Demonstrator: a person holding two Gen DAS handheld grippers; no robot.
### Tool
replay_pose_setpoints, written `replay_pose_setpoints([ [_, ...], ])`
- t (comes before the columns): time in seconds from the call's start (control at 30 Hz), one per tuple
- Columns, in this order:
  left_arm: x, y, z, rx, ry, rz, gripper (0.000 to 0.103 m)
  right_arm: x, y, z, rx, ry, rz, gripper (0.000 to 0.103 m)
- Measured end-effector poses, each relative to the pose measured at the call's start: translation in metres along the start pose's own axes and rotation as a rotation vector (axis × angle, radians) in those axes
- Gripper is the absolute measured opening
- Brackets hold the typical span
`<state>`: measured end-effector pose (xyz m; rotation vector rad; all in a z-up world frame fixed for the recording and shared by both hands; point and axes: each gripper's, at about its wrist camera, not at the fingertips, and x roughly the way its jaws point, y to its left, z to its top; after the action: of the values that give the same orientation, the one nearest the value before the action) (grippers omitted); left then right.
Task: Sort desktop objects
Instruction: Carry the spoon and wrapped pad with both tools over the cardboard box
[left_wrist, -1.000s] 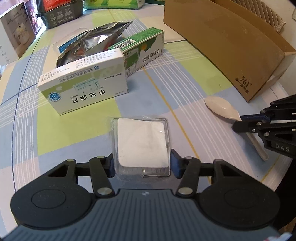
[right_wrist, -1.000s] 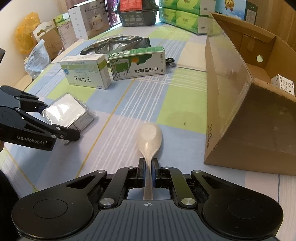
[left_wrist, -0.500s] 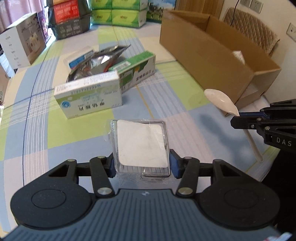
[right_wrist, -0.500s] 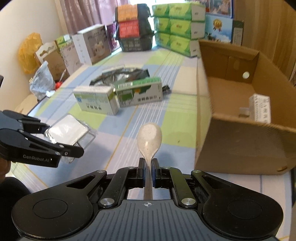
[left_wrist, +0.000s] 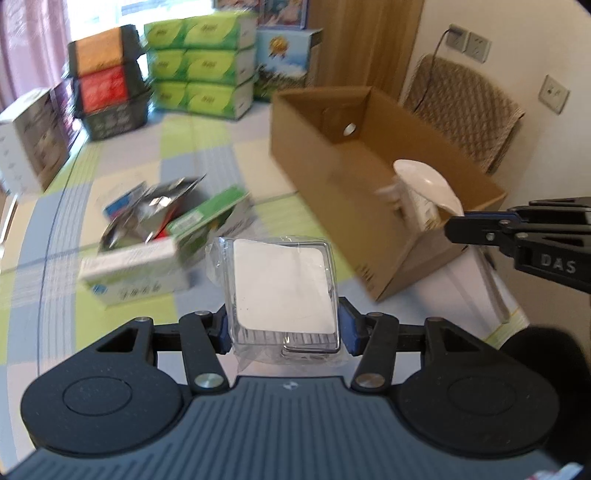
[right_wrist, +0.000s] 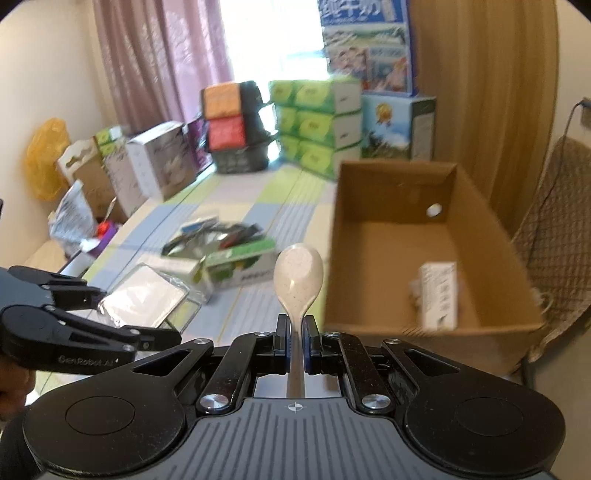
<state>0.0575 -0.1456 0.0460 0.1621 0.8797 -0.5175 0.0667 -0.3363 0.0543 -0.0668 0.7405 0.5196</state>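
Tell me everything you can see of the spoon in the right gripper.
The spoon is off-white with fine dark speckles, plastic-looking, with an oval bowl and a slim straight handle. The right gripper is shut on the handle just below the bowl, which points forward and up, concave side facing the camera. It is held in the air before the cardboard box, touching nothing but the finger pads.

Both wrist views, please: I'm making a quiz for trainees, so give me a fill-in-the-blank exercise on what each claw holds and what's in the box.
1. The right claw is shut on the handle of a ____.
2. The left claw grips a clear ____ case by its sides.
3. The cardboard box already holds one small ____.
4. The medicine boxes lie on the ____.

Missing words: spoon; plastic; carton; table
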Motion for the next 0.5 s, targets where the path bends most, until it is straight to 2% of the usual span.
replay_pose_setpoints([
  [0.27, 0.013, -0.049, 0.047, 0.050, -0.039, -0.059, 0.048, -0.012, -0.051, 0.027, 0.018, -0.041, -0.075, 0.003],
  [0.5, 0.035, -0.080, 0.077, 0.090, -0.039, -0.096, 0.048, -0.010, -0.094, 0.045, 0.038, -0.051, -0.123, 0.003],
])
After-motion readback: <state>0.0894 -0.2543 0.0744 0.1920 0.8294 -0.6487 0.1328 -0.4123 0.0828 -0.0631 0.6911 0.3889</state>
